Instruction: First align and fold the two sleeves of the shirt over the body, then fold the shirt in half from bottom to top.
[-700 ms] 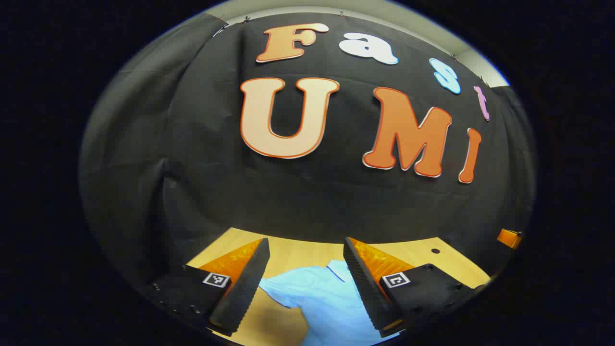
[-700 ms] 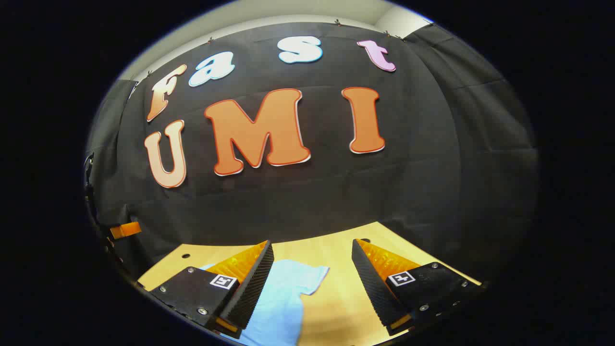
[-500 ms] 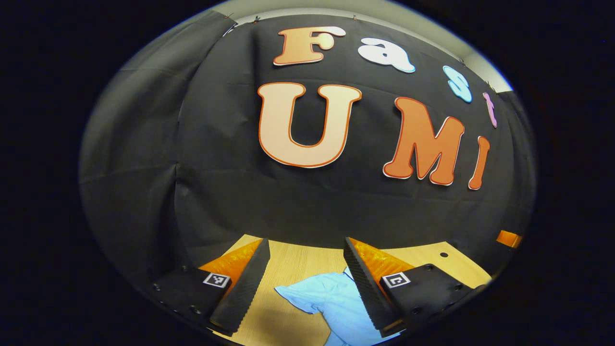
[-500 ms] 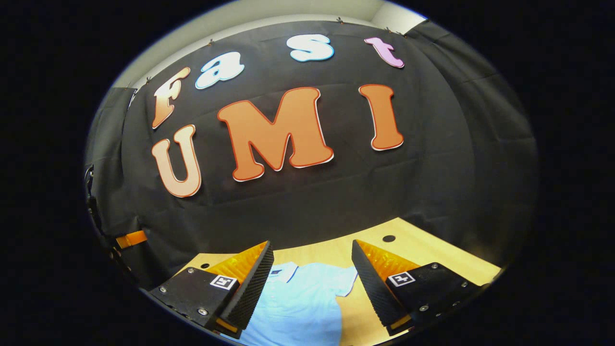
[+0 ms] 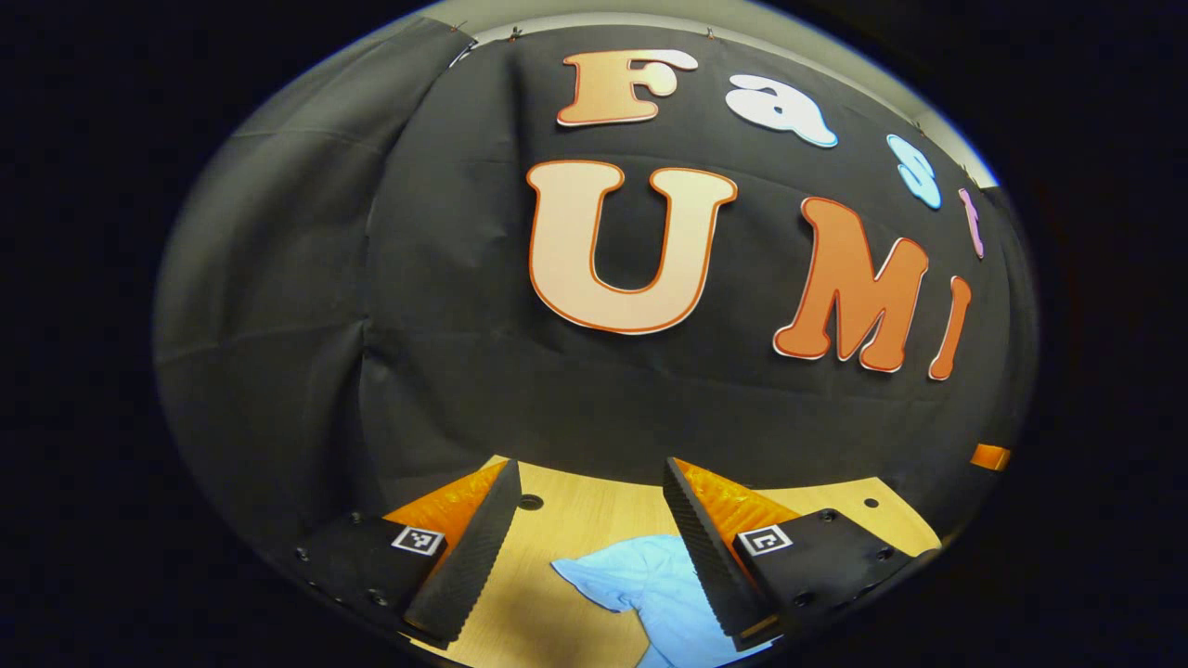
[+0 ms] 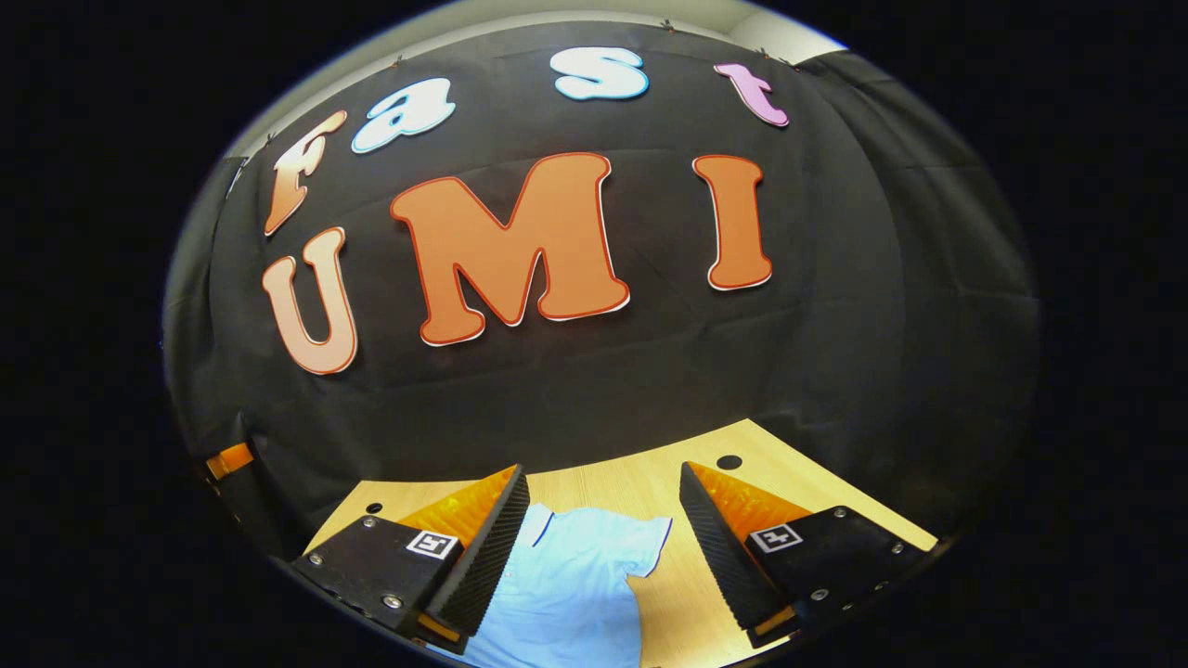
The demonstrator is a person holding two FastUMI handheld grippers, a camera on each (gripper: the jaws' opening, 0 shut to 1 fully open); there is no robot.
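Two grippers: both held above the table, each with its fingers spread wide and nothing between them.
Left gripper: fingers apart; between and below them lie bare wood and part of the shirt, not touched by either finger.
Right gripper: fingers apart likewise; the shirt lies below the gap and runs under the near finger on the view's left side.
Shirt: light blue, short-sleeved, lying on the table. In the right gripper view a sleeve with a darker edge points toward the far side, and a strip of collar shows beside the finger on the left of that view. In the left gripper view the shirt shows as a rumpled sleeve end, partly hidden by the finger on the right of that view.
Fold state: whether the sleeves are folded over the body cannot be told; too little of the garment is visible.
Table: pale wood, with small round holes near its far edge; another hole shows in the left gripper view.
Backdrop: black cloth wall rising right behind the table's far edge.
Orange strap: a short orange piece at the left edge of the right gripper view, against the cloth.
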